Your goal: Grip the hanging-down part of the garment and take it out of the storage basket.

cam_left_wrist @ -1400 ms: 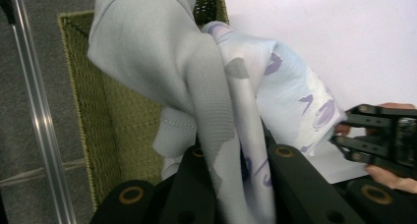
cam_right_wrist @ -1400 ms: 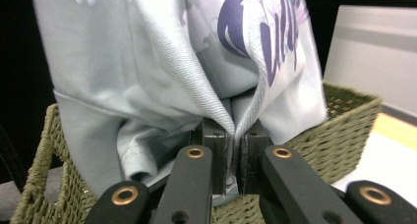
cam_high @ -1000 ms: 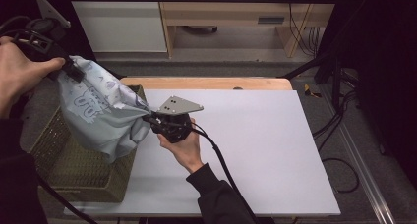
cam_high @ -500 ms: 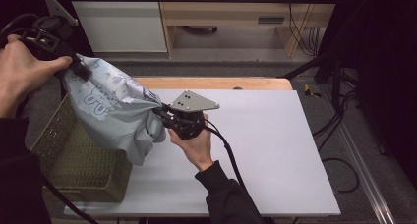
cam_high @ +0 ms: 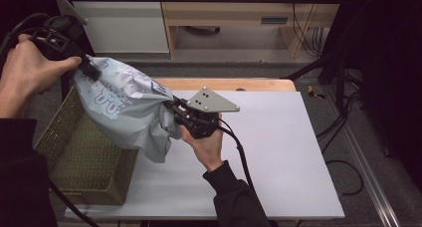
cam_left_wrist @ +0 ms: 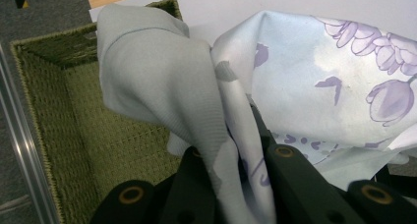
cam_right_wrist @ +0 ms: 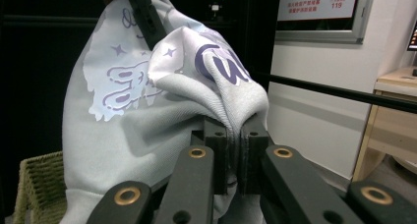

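Note:
A pale blue garment (cam_high: 127,107) with purple prints hangs in the air between my two grippers, above a green woven basket (cam_high: 74,157). My left gripper (cam_high: 92,72) holds it high at the upper left, shut on a bunched fold of the garment (cam_left_wrist: 231,150). My right gripper (cam_high: 171,110), lower and over the white table, is shut on another fold of the garment (cam_right_wrist: 236,111). In the right gripper view its jaws pinch the cloth tightly between the pads. Part of the cloth's lower edge droops beside the basket's right wall.
The white table top (cam_high: 278,147) stretches to the right of the basket, with a wooden strip (cam_high: 229,83) along its far edge. Cables (cam_high: 239,152) trail from the right gripper. A dark stand and cords (cam_high: 343,87) are off the table's right side.
Both grippers have lifted the garment up out of the basket. The right gripper moved up and to the right, so the cloth now hangs higher and more stretched.

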{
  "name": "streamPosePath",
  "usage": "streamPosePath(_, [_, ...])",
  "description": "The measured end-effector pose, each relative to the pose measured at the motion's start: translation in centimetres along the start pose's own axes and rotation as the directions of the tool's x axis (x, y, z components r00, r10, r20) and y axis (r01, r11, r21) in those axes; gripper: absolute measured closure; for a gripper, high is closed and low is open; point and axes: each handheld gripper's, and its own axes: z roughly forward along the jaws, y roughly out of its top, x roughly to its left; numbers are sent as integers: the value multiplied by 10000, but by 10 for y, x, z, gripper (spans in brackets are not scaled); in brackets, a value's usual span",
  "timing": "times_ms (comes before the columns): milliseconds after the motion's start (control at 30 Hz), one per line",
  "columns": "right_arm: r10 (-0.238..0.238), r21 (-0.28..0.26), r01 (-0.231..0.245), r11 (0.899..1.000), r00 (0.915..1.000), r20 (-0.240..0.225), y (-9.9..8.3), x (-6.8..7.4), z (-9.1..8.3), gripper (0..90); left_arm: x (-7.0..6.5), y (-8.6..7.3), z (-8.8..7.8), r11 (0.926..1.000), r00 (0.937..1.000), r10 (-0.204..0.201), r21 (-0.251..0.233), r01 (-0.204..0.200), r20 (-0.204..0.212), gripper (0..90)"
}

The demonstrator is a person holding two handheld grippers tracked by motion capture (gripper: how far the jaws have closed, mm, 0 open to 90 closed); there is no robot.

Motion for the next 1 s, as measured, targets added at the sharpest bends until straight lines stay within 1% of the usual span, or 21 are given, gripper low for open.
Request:
streamPosePath(67, [109,-43,-110,9999,9999,-52,0,-1,-2,857,-1,0,0,10000,10000,2,1,-2,-4,860])
streamPosePath(100, [74,-18,-74,10000,10000,-37,0,-1,-2,857,-1,0,0,10000,10000,17,3,-17,-19,860])
streamPosePath(200, [131,230,-128,9997,9998,-128,-2,-2,0,855,-2,1,0,10000,10000,11,45,-11,-98,860])
streamPosePath(233, [131,230,-128,9997,9998,-128,-2,-2,0,855,-2,1,0,10000,10000,11,45,-11,-98,860])
streamPosePath(267, [185,490,-171,9987,9994,-290,-7,-3,2,854,-2,1,1,10000,9999,7,95,-6,-131,860])
streamPosePath(400, [346,1030,-298,9942,9984,-444,-25,-4,7,848,-2,0,3,9999,9999,34,137,-32,-120,860])
streamPosePath(433, [492,1220,-430,9916,9976,-486,-31,-4,8,846,-2,0,4,9999,9999,31,137,-30,-110,860])
streamPosePath(467, [534,1367,-462,9895,9974,-493,-38,-4,10,842,-2,0,5,9999,9999,49,159,-47,-94,860])
streamPosePath(567, [818,1710,-713,9827,9951,-554,-56,-4,16,825,-3,1,7,9998,9999,88,185,-86,-106,861])
streamPosePath(633, [896,1945,-772,9779,9944,-556,-66,-3,21,814,-4,1,8,9997,9998,126,223,-123,-128,860])
streamPosePath(667, [887,2038,-741,9762,9940,-634,-71,-3,23,801,-4,1,9,9997,9999,132,224,-129,-109,860])
streamPosePath(700, [982,2216,-816,9717,9930,-650,-74,-1,25,777,-4,1,10,9996,9998,155,225,-153,-107,860])
streamPosePath(767, [945,2403,-760,9677,9933,-668,-80,-1,27,699,-4,1,11,9996,9998,169,245,-167,-116,860])
streamPosePath(833, [1060,2517,-839,9642,9915,-755,-83,0,28,607,-3,1,12,9996,9998,161,225,-159,-101,860])
streamPosePath(900, [1031,2505,-799,9648,9914,-810,-84,0,24,502,-3,0,13,9996,9998,172,237,-171,-69,860])
streamPosePath(933, [980,2441,-759,9668,9920,-796,-85,-1,21,452,-3,0,13,9995,9998,176,259,-174,-69,861])
streamPosePath(967, [1013,2396,-813,9675,9922,-722,-85,-1,17,414,-3,0,14,9995,9998,186,273,-184,-72,860])
streamPosePath(1000, [1060,2321,-854,9689,9913,-778,-85,-1,13,368,-3,0,15,9995,9998,174,275,-172,-64,861])
